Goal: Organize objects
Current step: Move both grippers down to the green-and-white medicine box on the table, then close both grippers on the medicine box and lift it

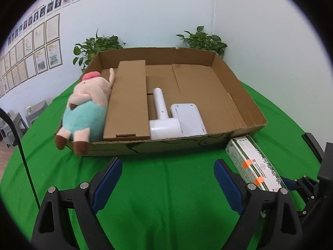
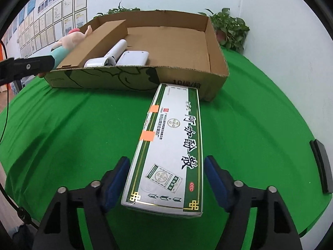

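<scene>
My right claw (image 2: 166, 179) straddles the near end of the carton (image 2: 170, 145) on the bench (image 2: 72, 129), pads spread, not gripping; left claw (image 1: 168, 179) spread, empty, before the box (image 1: 158, 145).

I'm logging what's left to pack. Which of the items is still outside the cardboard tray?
The long green-and-white medicine box: it lies on the green cloth between the right gripper fingers, while the plush pig and white device are in the cardboard tray.
</scene>
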`<state>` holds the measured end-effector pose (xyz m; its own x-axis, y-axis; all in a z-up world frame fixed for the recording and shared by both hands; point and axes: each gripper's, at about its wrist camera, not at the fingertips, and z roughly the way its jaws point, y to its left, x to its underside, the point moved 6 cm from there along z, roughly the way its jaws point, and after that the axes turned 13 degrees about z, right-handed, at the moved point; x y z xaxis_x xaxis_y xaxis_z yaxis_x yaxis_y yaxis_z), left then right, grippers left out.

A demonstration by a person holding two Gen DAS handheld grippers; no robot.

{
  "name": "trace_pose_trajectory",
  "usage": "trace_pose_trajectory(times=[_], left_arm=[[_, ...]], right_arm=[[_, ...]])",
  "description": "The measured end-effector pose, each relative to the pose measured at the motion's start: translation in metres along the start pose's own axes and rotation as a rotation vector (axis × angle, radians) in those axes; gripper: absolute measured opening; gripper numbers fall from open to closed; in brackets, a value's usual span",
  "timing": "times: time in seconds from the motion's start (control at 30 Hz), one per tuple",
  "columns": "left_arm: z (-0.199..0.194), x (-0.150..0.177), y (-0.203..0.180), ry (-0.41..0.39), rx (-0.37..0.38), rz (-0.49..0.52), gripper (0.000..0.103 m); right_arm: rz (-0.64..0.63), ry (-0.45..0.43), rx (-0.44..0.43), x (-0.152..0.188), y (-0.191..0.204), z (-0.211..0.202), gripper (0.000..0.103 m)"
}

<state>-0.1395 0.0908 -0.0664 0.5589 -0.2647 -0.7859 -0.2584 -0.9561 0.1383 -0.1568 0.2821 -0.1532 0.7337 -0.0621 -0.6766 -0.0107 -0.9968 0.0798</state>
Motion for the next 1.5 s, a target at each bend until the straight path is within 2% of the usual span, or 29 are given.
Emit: trace_pose_trajectory(times=[0.23, 0.33, 0.37, 0.4, 0.43, 0.5, 0.6, 0.73, 0.9, 1.0, 1.07, 1.17, 1.33, 1.5], left_arm=[[0.005, 0.010, -0.003, 0.031, 0.053, -0.018, 0.089], [0.010, 0.016, -0.010, 0.063, 0.145, -0.030, 0.083], [0.013, 0.019, -0.014, 0.085, 0.204, -0.051, 0.082], [0.015, 0.021, -0.016, 0.094, 0.238, -0.064, 0.081], [0.017, 0.022, -0.019, 0.103, 0.271, -0.076, 0.081], [0.020, 0.024, -0.025, 0.111, 0.323, -0.088, 0.081], [0.025, 0.025, -0.033, 0.116, 0.372, -0.102, 0.081], [0.035, 0.032, -0.043, 0.160, 0.473, -0.180, 0.081], [0.046, 0.041, -0.058, 0.219, 0.558, -0.214, 0.081], [0.051, 0.045, -0.061, 0.239, 0.582, -0.248, 0.081], [0.053, 0.048, -0.060, 0.247, 0.586, -0.264, 0.081], [0.053, 0.050, -0.059, 0.249, 0.585, -0.273, 0.081], [0.053, 0.051, -0.059, 0.252, 0.581, -0.267, 0.081], [0.051, 0.052, -0.057, 0.250, 0.584, -0.268, 0.080]], right_arm=[[-0.011, 0.020, -0.074, 0.007, 0.015, -0.007, 0.062], [-0.027, 0.037, -0.174, 0.013, 0.036, -0.016, 0.063], [-0.032, 0.045, -0.218, 0.014, 0.044, -0.019, 0.063], [-0.037, 0.047, -0.242, 0.015, 0.049, -0.020, 0.069], [-0.041, 0.039, -0.249, 0.015, 0.053, -0.021, 0.087], [-0.036, 0.002, -0.252, 0.012, 0.054, -0.025, 0.102], [-0.021, 0.003, -0.275, 0.010, 0.051, -0.026, 0.103], [-0.021, 0.029, -0.315, 0.012, 0.051, -0.025, 0.103], [-0.070, 0.017, -0.303, 0.016, 0.057, -0.026, 0.103], [-0.098, 0.017, -0.278, 0.018, 0.059, -0.025, 0.103], [-0.123, 0.018, -0.260, 0.021, 0.060, -0.024, 0.102], [-0.140, 0.020, -0.244, 0.025, 0.060, -0.024, 0.097], [-0.162, 0.038, -0.195, 0.030, 0.061, -0.019, 0.074], [-0.139, 0.049, -0.194, 0.031, 0.062, -0.018, 0.061]])
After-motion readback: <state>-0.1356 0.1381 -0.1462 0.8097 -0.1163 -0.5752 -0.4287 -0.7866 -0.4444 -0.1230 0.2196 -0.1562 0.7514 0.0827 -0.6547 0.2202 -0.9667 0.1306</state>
